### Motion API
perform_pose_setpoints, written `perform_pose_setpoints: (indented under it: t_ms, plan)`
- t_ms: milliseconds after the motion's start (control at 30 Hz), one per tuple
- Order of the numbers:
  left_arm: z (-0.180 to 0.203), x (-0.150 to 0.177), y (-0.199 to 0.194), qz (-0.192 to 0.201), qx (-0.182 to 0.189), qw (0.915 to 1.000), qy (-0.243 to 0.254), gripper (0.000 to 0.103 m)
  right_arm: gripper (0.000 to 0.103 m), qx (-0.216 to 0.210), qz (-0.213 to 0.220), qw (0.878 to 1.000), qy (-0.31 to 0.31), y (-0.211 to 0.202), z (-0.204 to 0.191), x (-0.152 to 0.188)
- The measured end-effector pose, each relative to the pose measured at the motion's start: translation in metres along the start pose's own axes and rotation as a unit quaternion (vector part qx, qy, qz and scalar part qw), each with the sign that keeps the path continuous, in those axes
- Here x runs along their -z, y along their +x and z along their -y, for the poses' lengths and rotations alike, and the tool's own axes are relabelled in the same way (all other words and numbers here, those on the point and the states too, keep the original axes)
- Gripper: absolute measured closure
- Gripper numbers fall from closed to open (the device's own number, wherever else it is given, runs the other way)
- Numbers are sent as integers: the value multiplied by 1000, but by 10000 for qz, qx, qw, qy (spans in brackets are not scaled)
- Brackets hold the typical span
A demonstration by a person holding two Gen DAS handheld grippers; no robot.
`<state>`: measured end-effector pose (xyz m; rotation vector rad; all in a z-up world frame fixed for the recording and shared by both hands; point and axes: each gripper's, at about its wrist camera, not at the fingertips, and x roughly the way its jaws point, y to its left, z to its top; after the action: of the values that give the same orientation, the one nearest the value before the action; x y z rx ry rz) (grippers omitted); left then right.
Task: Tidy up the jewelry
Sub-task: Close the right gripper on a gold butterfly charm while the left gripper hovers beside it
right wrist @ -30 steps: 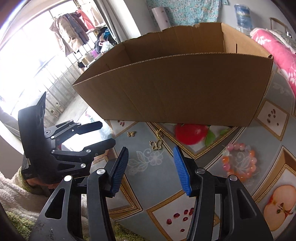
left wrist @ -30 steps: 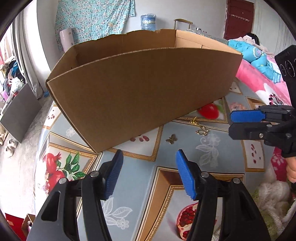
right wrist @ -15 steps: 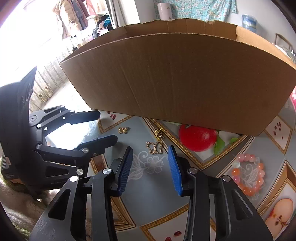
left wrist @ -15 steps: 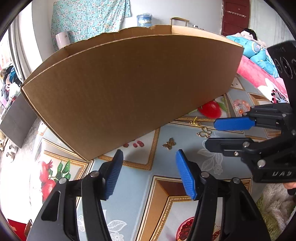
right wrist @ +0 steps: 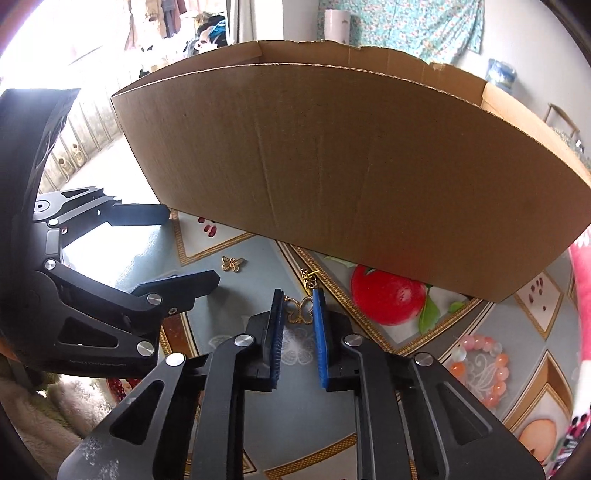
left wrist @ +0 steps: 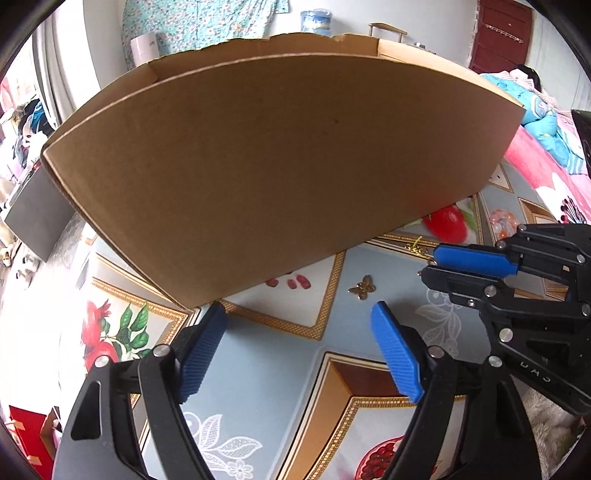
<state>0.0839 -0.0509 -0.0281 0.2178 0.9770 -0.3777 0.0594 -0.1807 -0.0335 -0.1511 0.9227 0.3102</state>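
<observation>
While the left gripper [left wrist: 299, 354] has just been opening over bare tablecloth [left wrist: 266, 398], the right gripper [right wrist: 298, 301] has been closing around a gold butterfly charm [right wrist: 301, 309] before the cardboard box [right wrist: 332, 158], pads apparently touching its wings.

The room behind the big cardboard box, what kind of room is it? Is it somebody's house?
Most likely a bedroom in a home. There is a bed with a pink floral cover, clothes hanging by the window, and a flowery cloth on the wall.
</observation>
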Motion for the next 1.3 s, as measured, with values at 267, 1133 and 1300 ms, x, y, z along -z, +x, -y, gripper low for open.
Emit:
perform_pose_setpoints:
  t_ms: [267, 1133, 1300]
  plan:
    - [-6, -1, 1, -44, -58, 9999, -97, 22, 99, -163, -86, 9992, 356, -6, 10, 7]
    - [19, 2, -3, 375, 445, 9971, 481, 81, 97, -395, 117, 9961, 777, -40, 49, 31]
    - [24, 2, -3, 342, 297, 9968, 656, 88, 97, -430, 141, 9957, 811, -37, 61, 30]
